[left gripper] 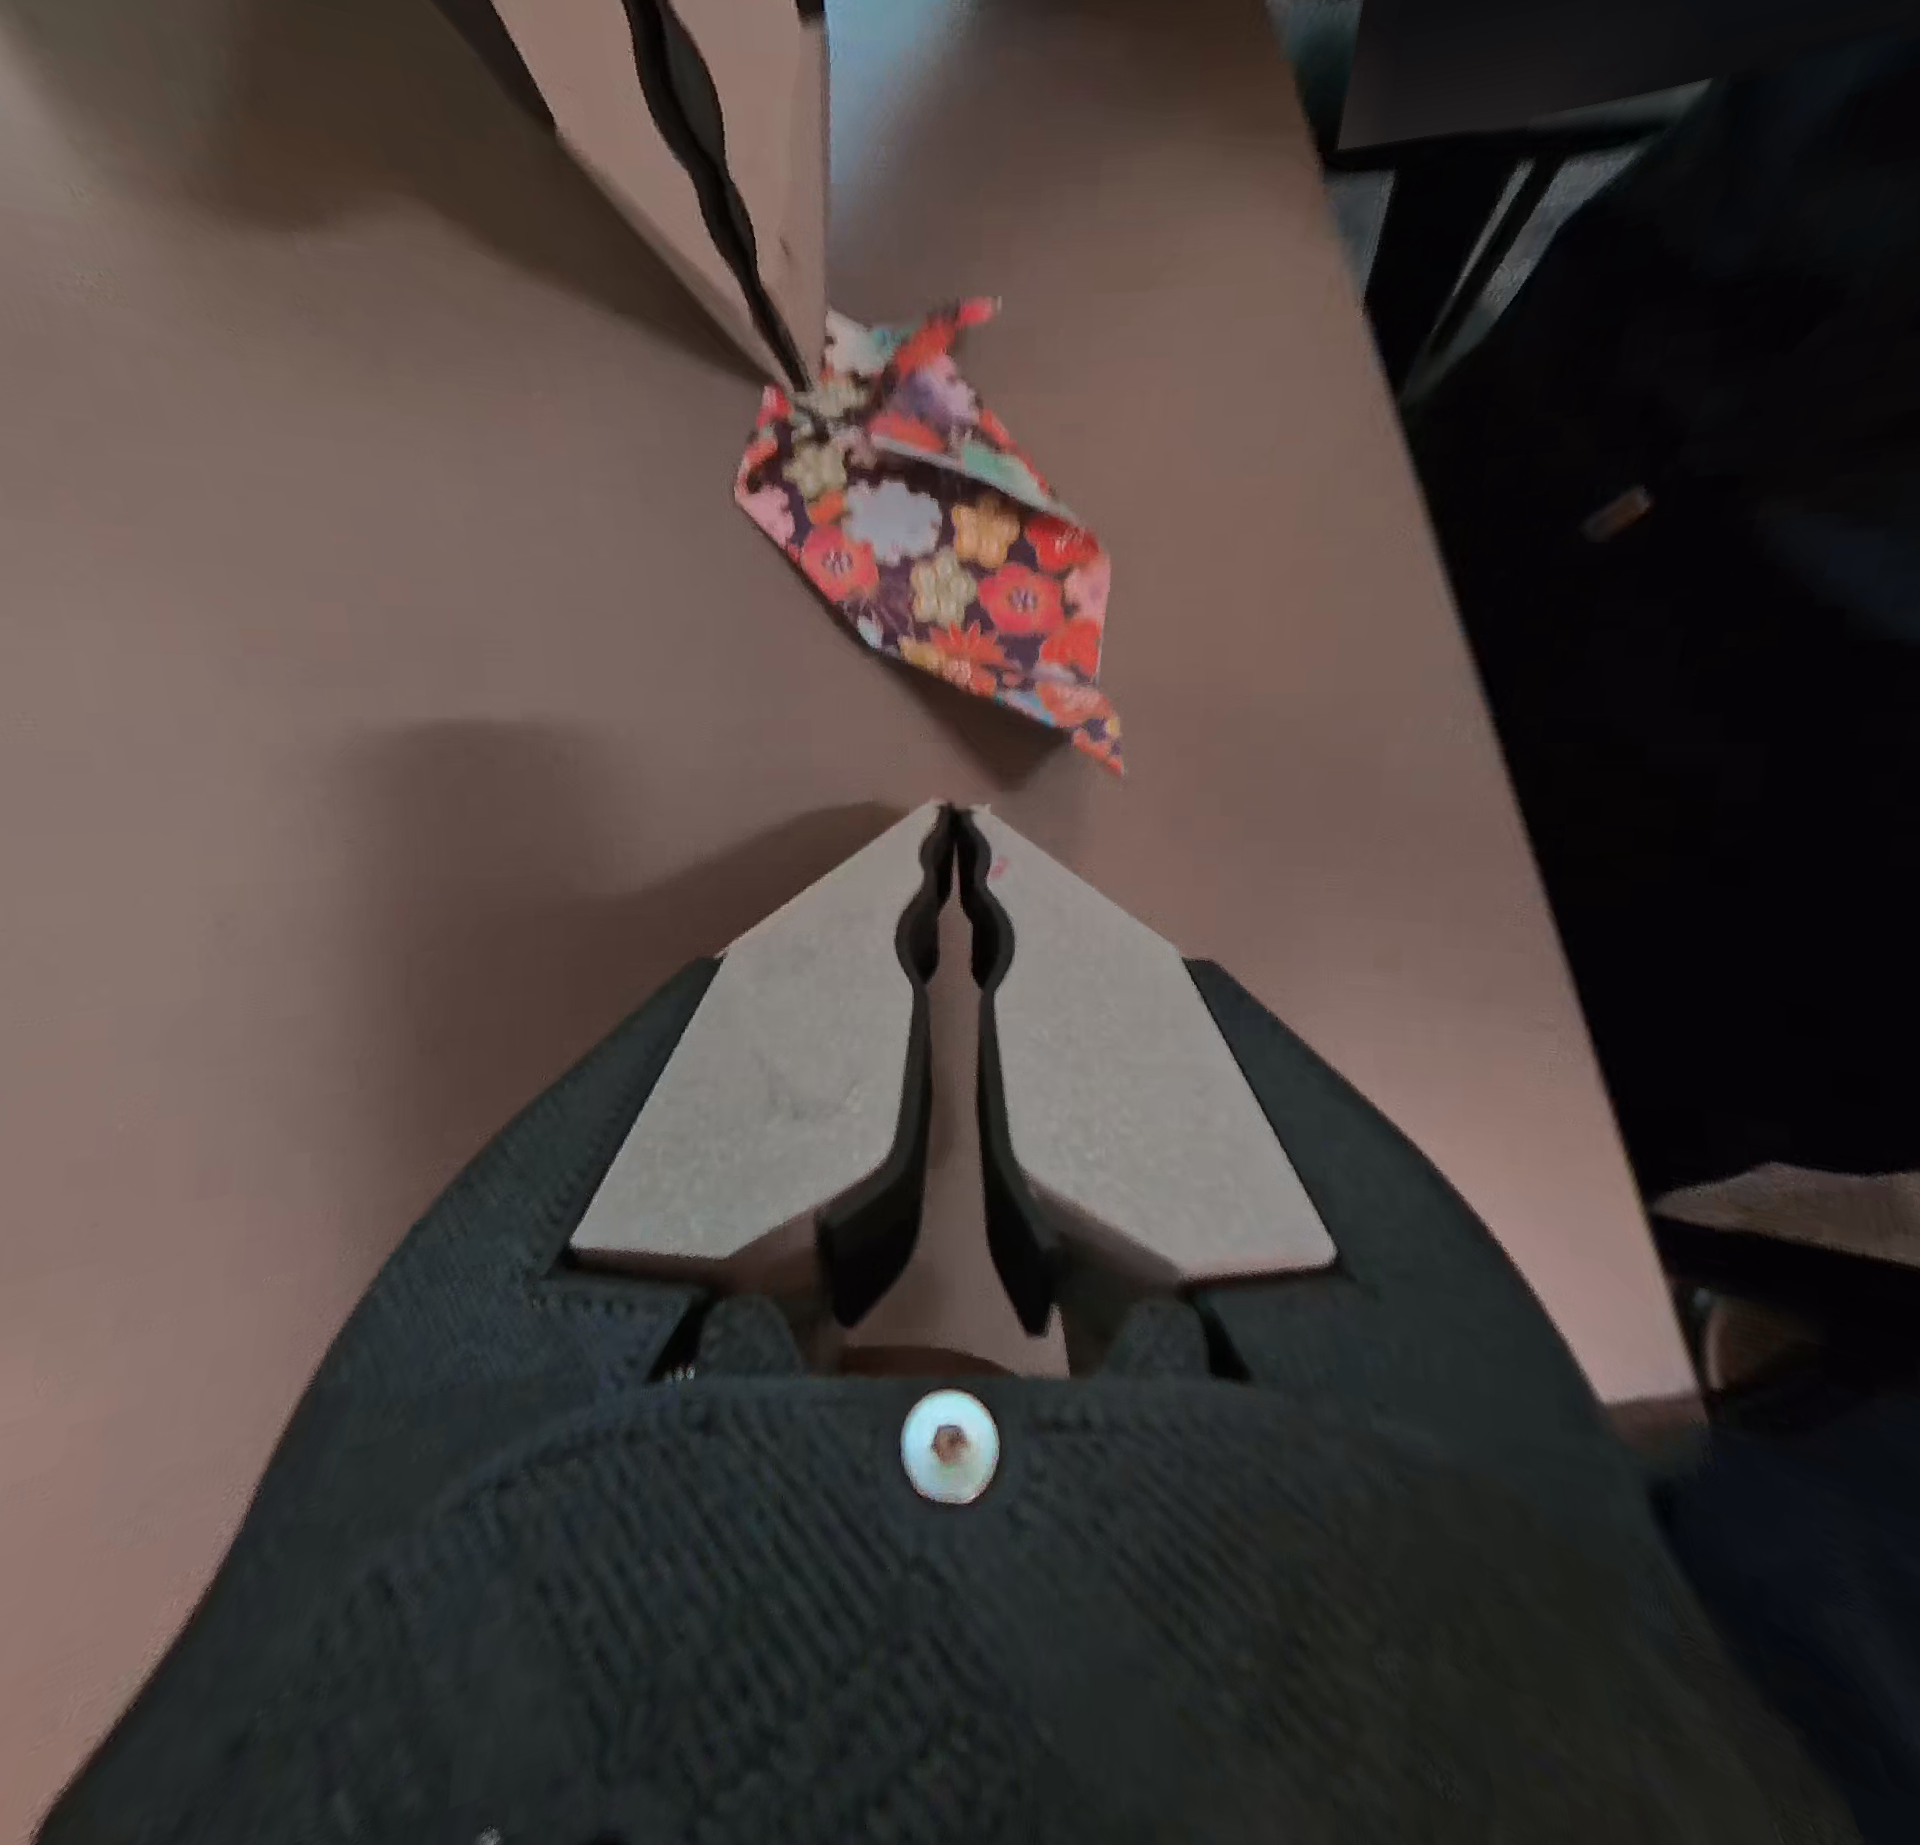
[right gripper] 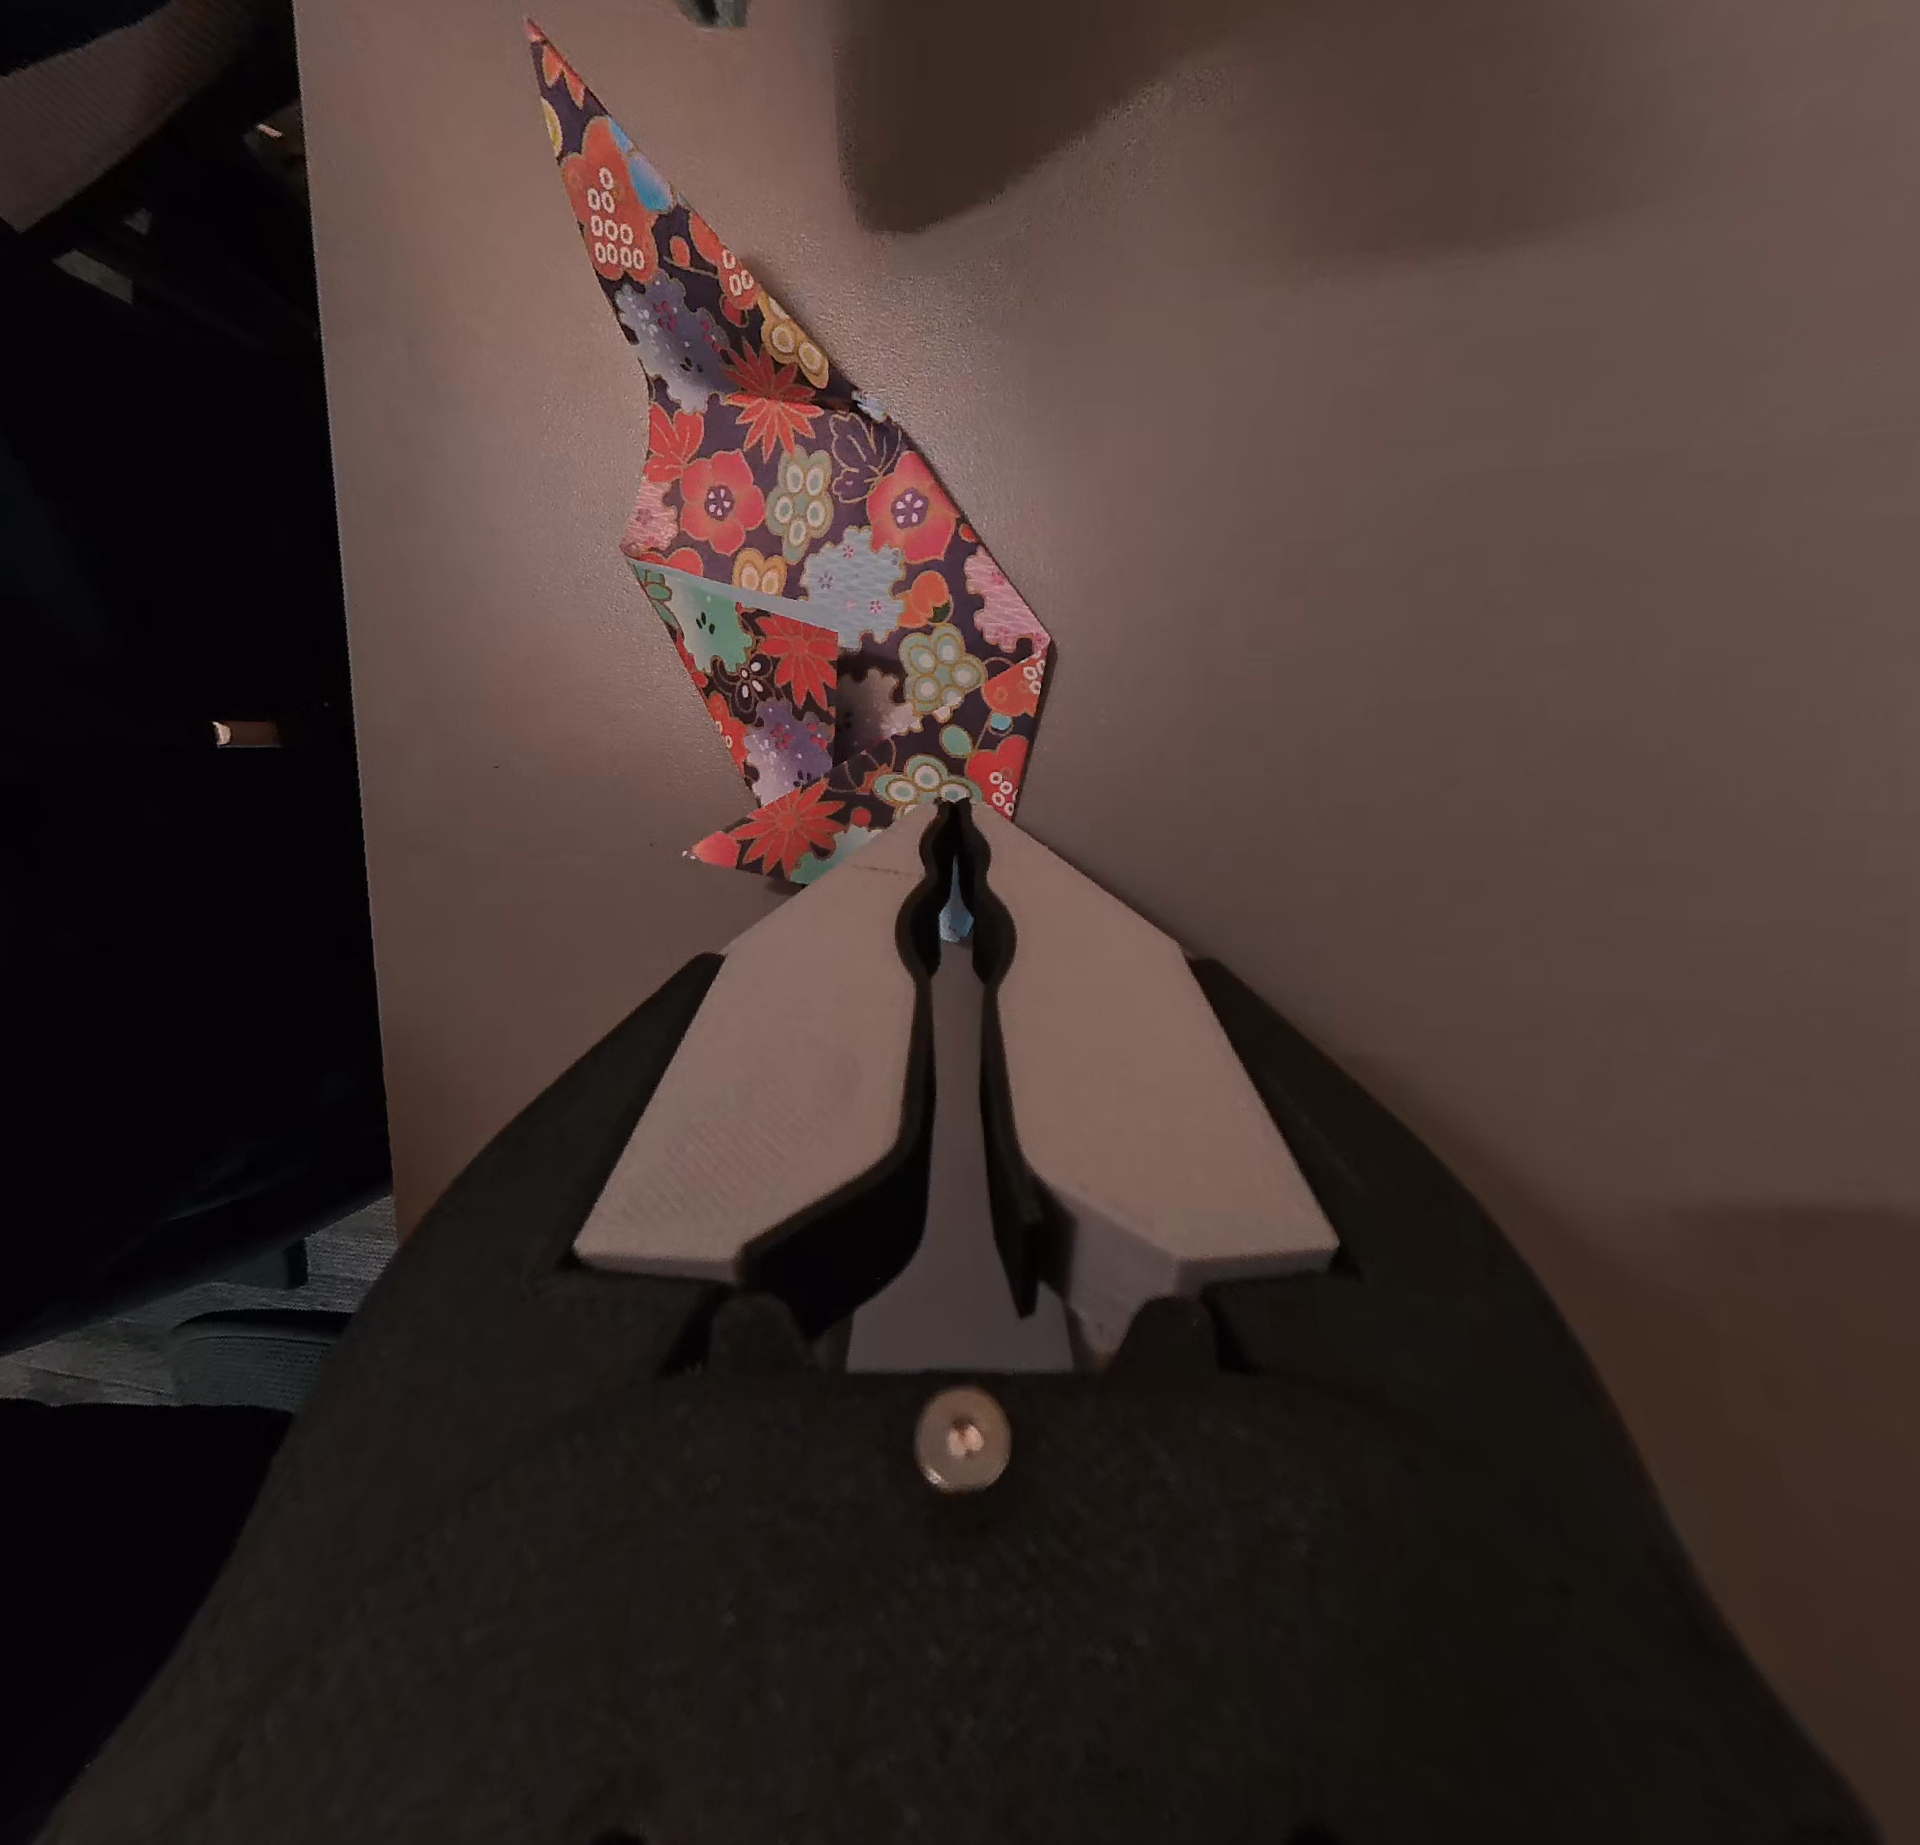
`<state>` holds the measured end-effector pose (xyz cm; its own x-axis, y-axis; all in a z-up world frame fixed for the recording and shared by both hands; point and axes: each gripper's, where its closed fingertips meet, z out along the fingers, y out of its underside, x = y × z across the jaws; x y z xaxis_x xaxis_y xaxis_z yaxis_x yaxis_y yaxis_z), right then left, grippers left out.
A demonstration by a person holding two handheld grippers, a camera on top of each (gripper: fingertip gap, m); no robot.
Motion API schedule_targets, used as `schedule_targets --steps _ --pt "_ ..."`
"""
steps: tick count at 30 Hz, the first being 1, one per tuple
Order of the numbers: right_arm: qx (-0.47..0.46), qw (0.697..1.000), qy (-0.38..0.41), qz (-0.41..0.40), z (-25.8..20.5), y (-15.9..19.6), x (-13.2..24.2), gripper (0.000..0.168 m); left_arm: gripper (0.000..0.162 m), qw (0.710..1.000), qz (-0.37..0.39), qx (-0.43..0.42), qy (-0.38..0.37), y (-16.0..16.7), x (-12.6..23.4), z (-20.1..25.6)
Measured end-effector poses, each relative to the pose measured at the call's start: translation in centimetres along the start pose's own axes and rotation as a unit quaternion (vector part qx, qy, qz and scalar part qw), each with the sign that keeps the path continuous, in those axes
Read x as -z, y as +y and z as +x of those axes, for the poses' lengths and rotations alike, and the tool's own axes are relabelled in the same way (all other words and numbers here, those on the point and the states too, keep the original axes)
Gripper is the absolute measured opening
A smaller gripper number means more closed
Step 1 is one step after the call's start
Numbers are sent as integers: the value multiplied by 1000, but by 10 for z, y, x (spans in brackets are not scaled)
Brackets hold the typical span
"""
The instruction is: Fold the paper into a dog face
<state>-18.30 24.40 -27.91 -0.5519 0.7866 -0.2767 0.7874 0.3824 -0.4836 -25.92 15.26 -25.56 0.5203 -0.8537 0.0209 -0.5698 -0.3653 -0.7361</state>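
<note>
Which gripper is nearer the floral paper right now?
Right. The right gripper is shut on a corner of the paper. The left gripper is shut and empty, with bare table between its tips and the paper's opposite end.

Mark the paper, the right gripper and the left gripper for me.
paper [right gripper: 831, 538], right wrist view, middle of the floral face
right gripper [right gripper: 951, 819], right wrist view, tips pinching the paper's corner
left gripper [left gripper: 951, 813], left wrist view, closed tips
</note>
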Motion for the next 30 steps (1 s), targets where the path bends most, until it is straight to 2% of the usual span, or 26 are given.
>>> schedule_targets --steps 3,5,8,15,23,30 --pt "0 1000 0 0 0 0 0 0 0 1000 -28 -14 1 5 -14 0" --pt "0 1000 1 0 0 0 0 0 24 999 -30 -32 -1 0 -21 3" --pt "-1 1000 0 0 0 0 0 0 22 998 -16 -60 18 -11 -29 13" --pt "-2 1000 -1 1 0 0 0 0 25 998 -9 -61 -7 -22 -41 2" --pt "-2 1000 -4 1 -1 -1 -1 0 29 997 47 -64 11 -41 -35 10" --pt "-3 1000 -5 2 -1 -1 -1 0 35 997 21 -73 17 -31 -39 14"
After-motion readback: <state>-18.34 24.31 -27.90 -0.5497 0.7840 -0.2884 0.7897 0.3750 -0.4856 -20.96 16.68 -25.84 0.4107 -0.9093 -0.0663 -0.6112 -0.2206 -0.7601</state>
